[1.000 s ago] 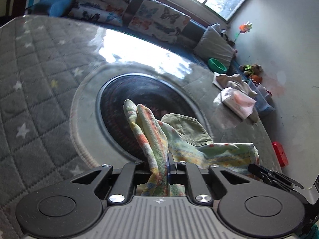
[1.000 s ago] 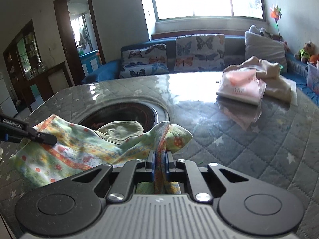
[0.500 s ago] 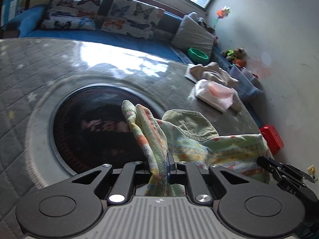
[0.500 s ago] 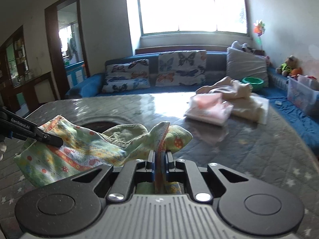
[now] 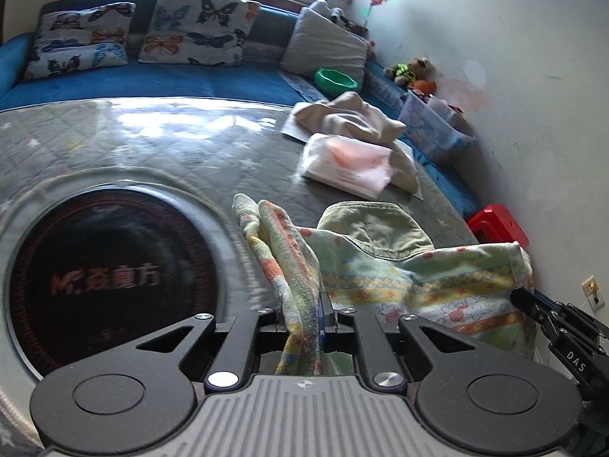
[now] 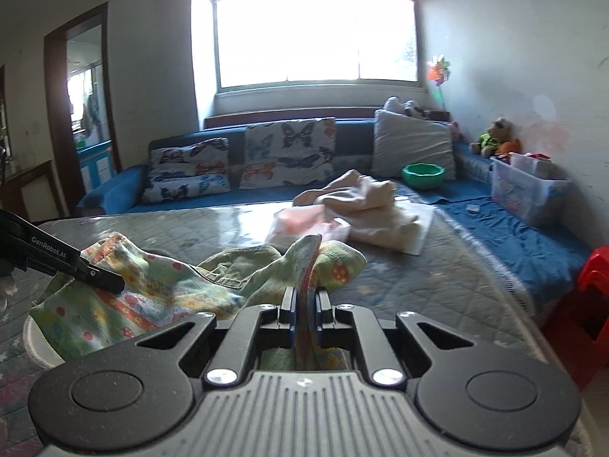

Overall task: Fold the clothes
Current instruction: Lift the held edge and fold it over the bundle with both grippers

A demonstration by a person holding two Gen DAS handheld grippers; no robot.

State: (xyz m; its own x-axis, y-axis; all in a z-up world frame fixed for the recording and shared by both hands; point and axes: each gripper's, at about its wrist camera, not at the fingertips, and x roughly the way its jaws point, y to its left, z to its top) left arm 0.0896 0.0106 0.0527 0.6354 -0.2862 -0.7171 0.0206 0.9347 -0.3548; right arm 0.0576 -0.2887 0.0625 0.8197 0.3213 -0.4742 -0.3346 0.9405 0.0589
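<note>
Where lettering can be read, we find it first on the dark round panel (image 5: 110,285) set into the tabletop (image 5: 213,144): a reddish "Mr." followed by Chinese characters, glowing faintly through the glass. On the left gripper's (image 5: 321,304) arm, as the right wrist view catches it, we read "GenRobot.AI" in white, and the right gripper's (image 6: 304,301) finger (image 5: 563,339), seen from the left wrist view, carries "DAS".

We hold the patterned garment (image 5: 399,278) between both grippers, just beside the round panel and raised off the tabletop. Each gripper is pressed together on a bunched edge of that cloth: the left one pinches a striped fold that rises above its tips, the right one pinches a fold with a red spot beside it. An olive-green lining (image 6: 236,266) shows in the garment's middle.

The tabletop is covered with a grey quilted cloth with pale stars under a glossy sheet that mirrors the window (image 6: 316,26). Beyond the round panel lie a folded pink garment (image 5: 350,163) and, touching it, a rumpled cream one (image 5: 350,118).

Past the tabletop runs a blue sofa (image 6: 114,186) with butterfly cushions (image 6: 289,152), a grey pillow (image 6: 413,144) and a green bowl (image 6: 423,174). A clear plastic bin (image 6: 527,190), soft toys (image 6: 495,137) and a pinwheel (image 6: 438,72) stand along the white wall, with a red stool (image 5: 498,226) on the floor.
</note>
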